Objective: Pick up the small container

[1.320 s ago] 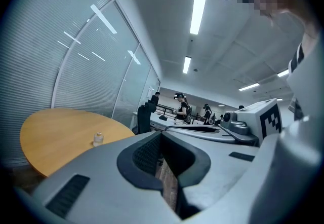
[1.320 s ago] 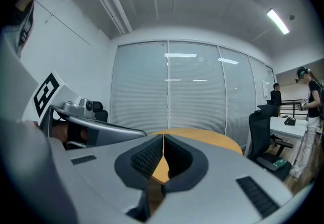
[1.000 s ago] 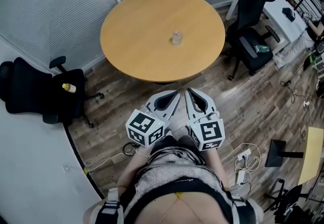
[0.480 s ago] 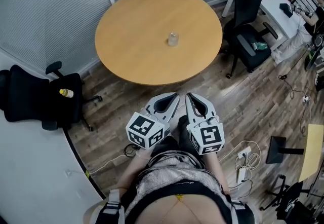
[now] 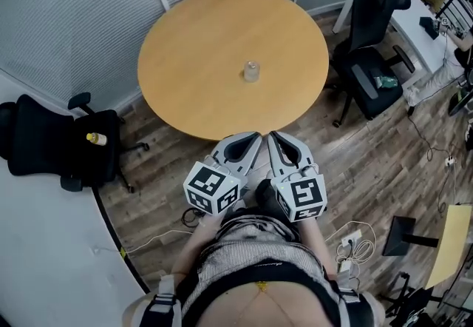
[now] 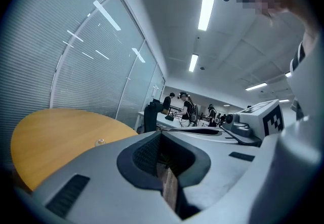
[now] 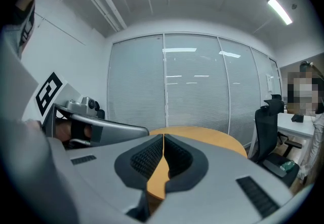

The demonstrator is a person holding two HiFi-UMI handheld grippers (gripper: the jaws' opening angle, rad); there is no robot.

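The small container (image 5: 252, 71), a clear little jar, stands upright near the middle of the round wooden table (image 5: 192, 44). My left gripper (image 5: 255, 138) and right gripper (image 5: 273, 135) are held side by side at the table's near edge, well short of the jar, both shut with nothing between the jaws. In the left gripper view the shut left gripper (image 6: 161, 135) fills the bottom, and the jar (image 6: 100, 142) is a small shape far off on the table (image 6: 55, 132). The right gripper view has the shut right gripper (image 7: 163, 137) in front of the table (image 7: 212, 137); the jar is hidden there.
A black office chair (image 5: 44, 142) with a yellow bottle (image 5: 93, 139) on it stands left of the table. Another black chair (image 5: 373, 59) stands at the right by a white desk (image 5: 414, 18). Glass walls with blinds (image 5: 81, 15) run behind. Cables and a power strip (image 5: 353, 244) lie on the floor.
The table and jar have come closer in the head view. Both grippers have moved forward to the table's near edge, still shut and side by side.
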